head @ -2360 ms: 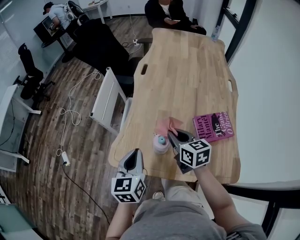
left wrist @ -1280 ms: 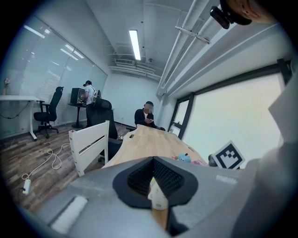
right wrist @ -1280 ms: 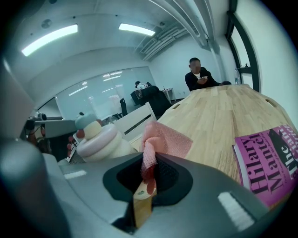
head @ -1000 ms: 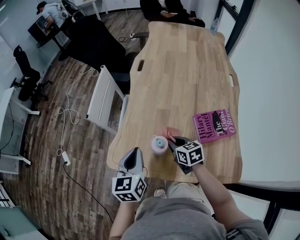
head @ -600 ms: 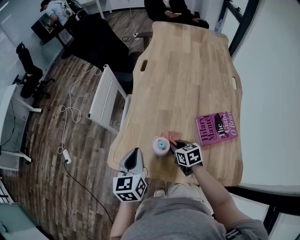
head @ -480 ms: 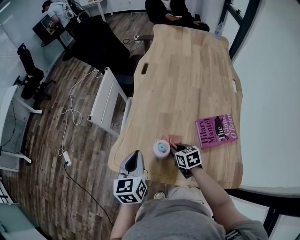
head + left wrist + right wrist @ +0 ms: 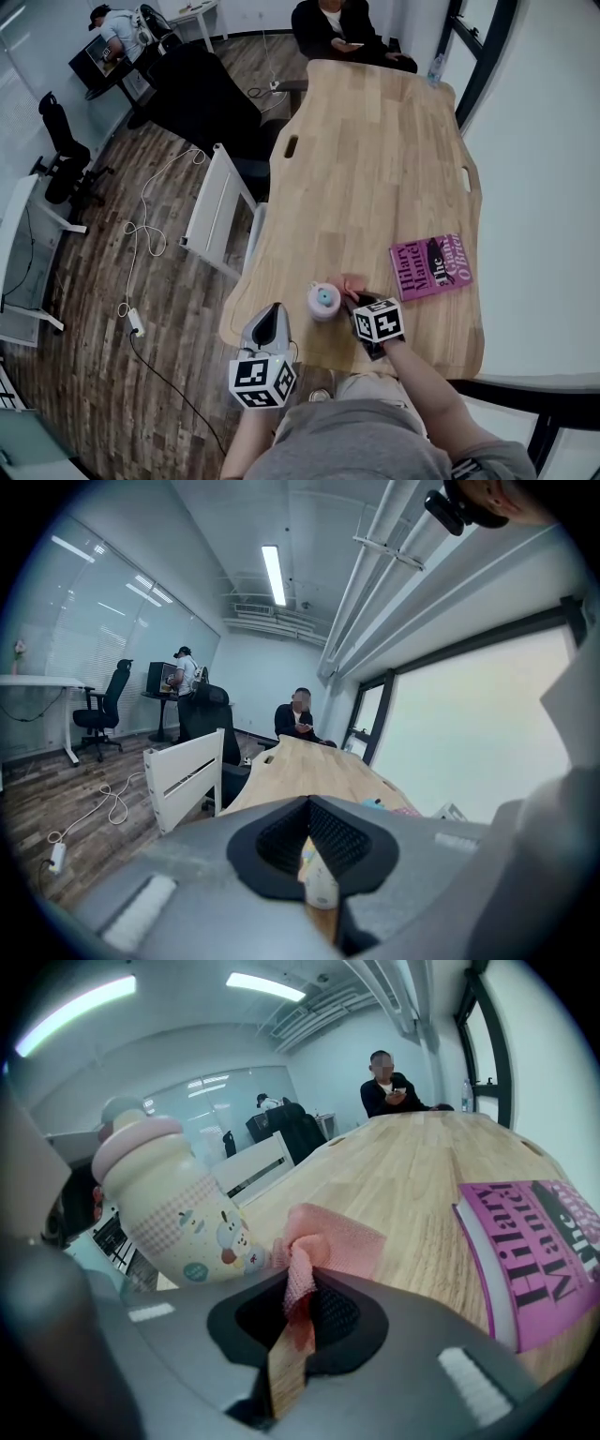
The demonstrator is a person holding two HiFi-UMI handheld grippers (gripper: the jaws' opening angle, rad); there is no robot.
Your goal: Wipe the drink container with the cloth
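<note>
The drink container (image 7: 323,302) is a small cream bottle with a pink lid and a teal top, standing near the table's front edge. In the right gripper view the drink container (image 7: 178,1213) is at the left, touching a bunched pink cloth (image 7: 328,1237). My right gripper (image 7: 300,1288) is shut on the cloth, just right of the bottle. In the head view the cloth (image 7: 352,284) shows beyond my right gripper (image 7: 354,298). My left gripper (image 7: 272,314) hovers off the table's front left corner, shut and holding nothing. The bottle (image 7: 319,878) shows past my left gripper (image 7: 307,808).
A pink book (image 7: 431,267) lies to the right of the bottle, also seen as the book (image 7: 534,1251) in the right gripper view. The wooden table (image 7: 375,159) stretches away; a person sits at its far end. A white chair (image 7: 214,211) stands at the left.
My right gripper drew back toward the table's front edge with the cloth, which went from spread beyond the bottle to bunched beside it. The left gripper stayed put.
</note>
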